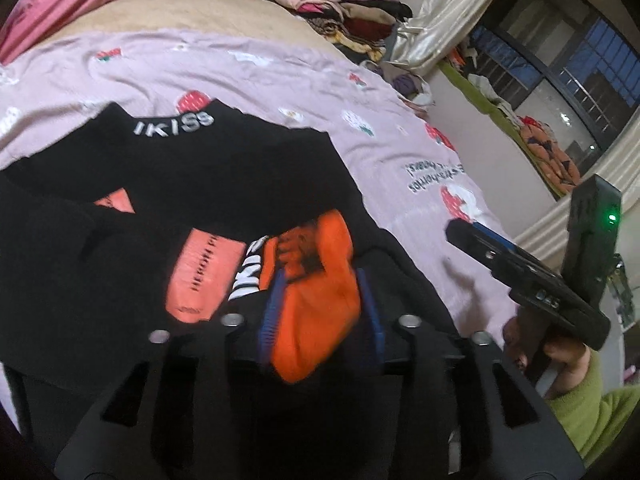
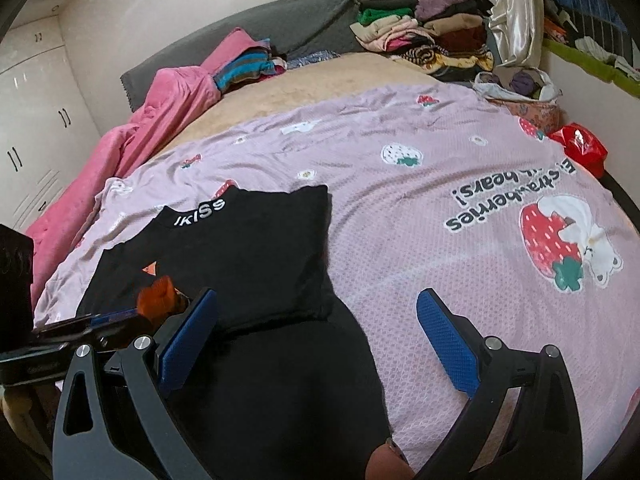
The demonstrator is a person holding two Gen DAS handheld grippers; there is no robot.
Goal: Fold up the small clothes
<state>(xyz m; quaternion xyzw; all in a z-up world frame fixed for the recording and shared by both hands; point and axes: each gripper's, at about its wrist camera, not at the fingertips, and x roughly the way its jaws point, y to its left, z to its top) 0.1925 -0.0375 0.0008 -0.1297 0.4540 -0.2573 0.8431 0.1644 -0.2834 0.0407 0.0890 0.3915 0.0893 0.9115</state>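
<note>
A small black garment (image 1: 208,168) with white "IKISS" lettering and orange patches lies partly folded on the pink strawberry sheet (image 1: 280,72). My left gripper (image 1: 320,304) is shut on an orange part of the garment (image 1: 316,300), lifted over the black cloth. In the right wrist view the garment (image 2: 256,256) lies at lower left, and the left gripper shows holding the orange cloth (image 2: 158,296). My right gripper (image 2: 320,332) is open and empty over the garment's near black edge; it also shows in the left wrist view (image 1: 532,276) at the right.
Piles of folded clothes (image 2: 424,36) sit at the bed's far right corner. A pink quilt (image 2: 152,120) lies along the left side. A red bag (image 2: 580,144) and a cloth basket (image 2: 520,88) stand by the right edge. A window (image 1: 580,72) is at right.
</note>
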